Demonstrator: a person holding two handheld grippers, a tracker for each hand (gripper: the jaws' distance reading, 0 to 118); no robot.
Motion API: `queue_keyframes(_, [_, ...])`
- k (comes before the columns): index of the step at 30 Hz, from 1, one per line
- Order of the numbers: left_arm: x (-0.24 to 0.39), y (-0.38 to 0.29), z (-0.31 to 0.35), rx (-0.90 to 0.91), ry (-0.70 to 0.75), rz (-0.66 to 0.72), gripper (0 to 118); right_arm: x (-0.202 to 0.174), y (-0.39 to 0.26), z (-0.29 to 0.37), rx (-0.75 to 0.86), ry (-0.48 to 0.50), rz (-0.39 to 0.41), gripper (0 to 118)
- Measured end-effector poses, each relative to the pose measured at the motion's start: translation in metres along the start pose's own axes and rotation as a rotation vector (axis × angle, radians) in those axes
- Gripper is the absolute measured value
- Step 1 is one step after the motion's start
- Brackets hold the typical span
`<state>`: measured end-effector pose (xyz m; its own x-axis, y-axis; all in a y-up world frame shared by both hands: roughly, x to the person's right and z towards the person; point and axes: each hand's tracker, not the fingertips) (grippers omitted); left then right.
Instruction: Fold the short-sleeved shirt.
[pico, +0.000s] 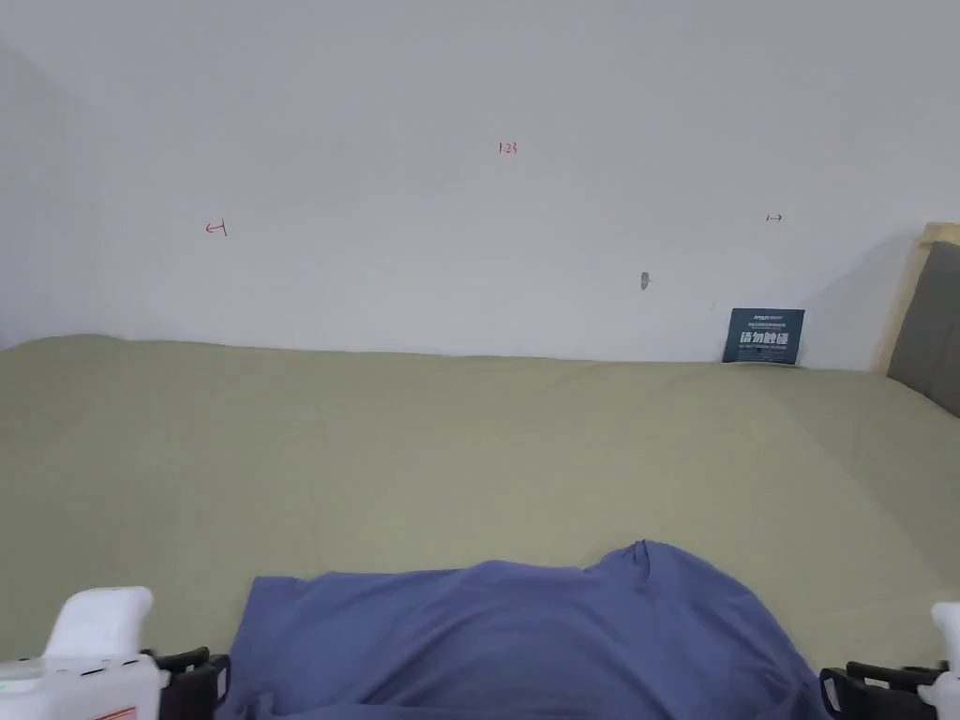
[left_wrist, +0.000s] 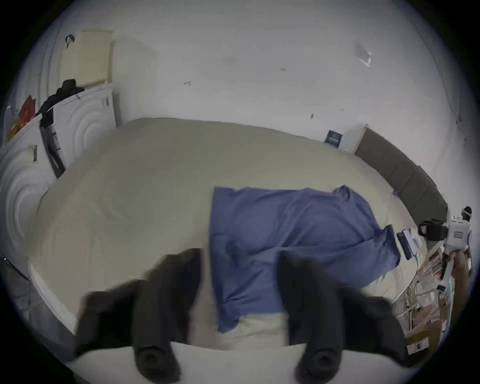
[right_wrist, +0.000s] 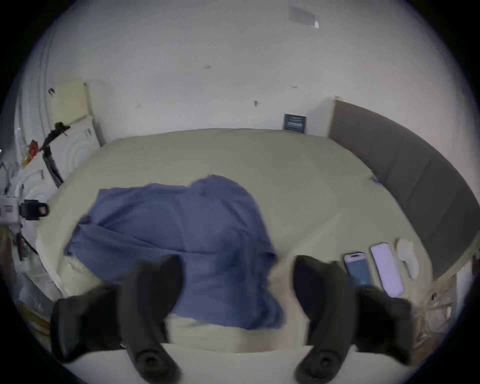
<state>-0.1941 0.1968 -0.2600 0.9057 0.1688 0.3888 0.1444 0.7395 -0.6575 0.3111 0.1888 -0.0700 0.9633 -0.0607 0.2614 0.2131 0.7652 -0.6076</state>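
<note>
1. Bed (pico: 450, 441), olive sheet, is the landmark, with the white wall behind it
2. Blue short-sleeved shirt (pico: 525, 637) lies rumpled on the bed's near half, unfolded
3. Left tool (left_wrist: 240, 262), jaws spread wide, hovers at the shirt's left edge, gripping nothing
4. Right tool (right_wrist: 237, 270), jaws also spread, hangs over the shirt's right edge
5. Two phones (right_wrist: 358, 267) lie on the bed right of the shirt

A wide bed covered with an olive-green sheet (pico: 450, 441) stands against a plain white wall (pico: 469, 187). A small dark blue printed card (pico: 763, 336) leans on that wall, near a grey padded headboard (right_wrist: 405, 181). Two smartphones (right_wrist: 374, 270) lie side by side on the sheet
</note>
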Motion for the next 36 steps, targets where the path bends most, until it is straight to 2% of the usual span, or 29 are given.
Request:
queue_keyframes(1, [0.002, 0.001, -0.013, -0.028, -0.012, -0.009, 0, -0.005, 0.000, -0.009, -0.021, 0.015, -0.003, 17])
queue_keyframes(2, [0.006, 0.004, -0.020, -0.038, -0.012, -0.011, 0, -0.010, -0.002, -0.025, -0.067, 0.029, -0.009, 0])
queue_keyframes(3, [0.008, 0.008, -0.032, -0.086, -0.023, -0.030, 0, -0.014, -0.001, -0.034, -0.080, 0.001, -0.012, 0])
queue_keyframes(7, [0.007, 0.034, -0.092, -0.126, 0.008, -0.041, 0, -0.030, 0.003, -0.079, -0.133, 0.025, 0.005, 0])
queue_keyframes(10, [-0.004, 0.074, -0.148, -0.144, 0.030, -0.020, 0, -0.030, 0.014, -0.105, -0.144, 0.047, -0.016, 0])
queue_keyframes(11, [-0.008, 0.090, -0.166, -0.150, 0.038, -0.010, 6, -0.029, 0.021, -0.111, -0.141, 0.047, -0.027, 0])
queue_keyframes(12, [-0.008, 0.099, -0.188, -0.160, 0.057, -0.010, 23, -0.028, 0.027, -0.117, -0.135, 0.044, -0.032, 0])
queue_keyframes(13, [-0.013, 0.109, -0.206, -0.186, 0.083, 0.001, 70, -0.026, 0.033, -0.121, -0.127, 0.041, -0.034, 0])
queue_keyframes(14, [-0.018, 0.116, -0.225, -0.213, 0.127, 0.018, 102, -0.020, 0.040, -0.126, -0.116, 0.034, -0.034, 0])
queue_keyframes(15, [-0.026, 0.117, -0.247, -0.267, 0.146, 0.052, 114, -0.015, 0.048, -0.129, -0.104, 0.024, -0.036, 0])
queue_keyframes(18, [-0.029, 0.104, -0.271, -0.298, 0.161, 0.141, 113, 0.013, 0.075, -0.143, -0.072, -0.010, -0.085, 0])
queue_keyframes(20, [-0.027, 0.090, -0.282, -0.347, 0.182, 0.126, 99, 0.031, 0.095, -0.159, -0.070, -0.074, -0.109, 0])
queue_keyframes(21, [-0.024, 0.084, -0.283, -0.348, 0.186, 0.093, 90, 0.042, 0.106, -0.172, -0.087, -0.073, -0.110, 0])
queue_keyframes(22, [-0.019, 0.080, -0.275, -0.285, 0.199, 0.019, 86, 0.051, 0.116, -0.185, -0.116, -0.073, -0.116, 2])
queue_keyframes(23, [-0.015, 0.079, -0.270, -0.256, 0.196, 0.000, 84, 0.058, 0.125, -0.202, -0.164, -0.087, -0.102, 11])
queue_keyframes(24, [-0.012, 0.080, -0.268, -0.265, 0.208, 0.006, 74, 0.064, 0.133, -0.222, -0.223, -0.079, -0.082, 37])
queue_keyframes(25, [-0.012, 0.080, -0.265, -0.258, 0.197, 0.017, 40, 0.067, 0.138, -0.240, -0.297, -0.082, -0.073, 87])
queue_keyframes(26, [-0.012, 0.081, -0.262, -0.238, 0.121, 0.058, 8, 0.070, 0.139, -0.258, -0.357, -0.107, -0.062, 113])
queue_keyframes(27, [-0.008, 0.080, -0.260, -0.246, 0.095, 0.093, 4, 0.070, 0.138, -0.274, -0.351, -0.087, -0.053, 117])
queue_keyframes(30, [-0.008, 0.081, -0.268, -0.272, 0.130, 0.023, 4, 0.068, 0.131, -0.314, -0.451, -0.097, -0.019, 94])
queue_keyframes(32, [-0.008, 0.083, -0.269, -0.282, 0.125, 0.022, 4, 0.062, 0.126, -0.328, -0.535, -0.089, 0.007, 84])
queue_keyframes(34, [-0.007, 0.085, -0.269, -0.288, 0.119, 0.015, 4, 0.055, 0.126, -0.322, -0.491, -0.123, 0.002, 70])
queue_keyframes(35, [-0.006, 0.087, -0.268, -0.297, 0.115, 0.002, 4, 0.054, 0.130, -0.314, -0.443, -0.098, -0.032, 40])
queue_keyframes(36, [-0.007, 0.090, -0.263, -0.300, 0.105, -0.015, 4, 0.052, 0.134, -0.308, -0.397, -0.064, -0.051, 0])
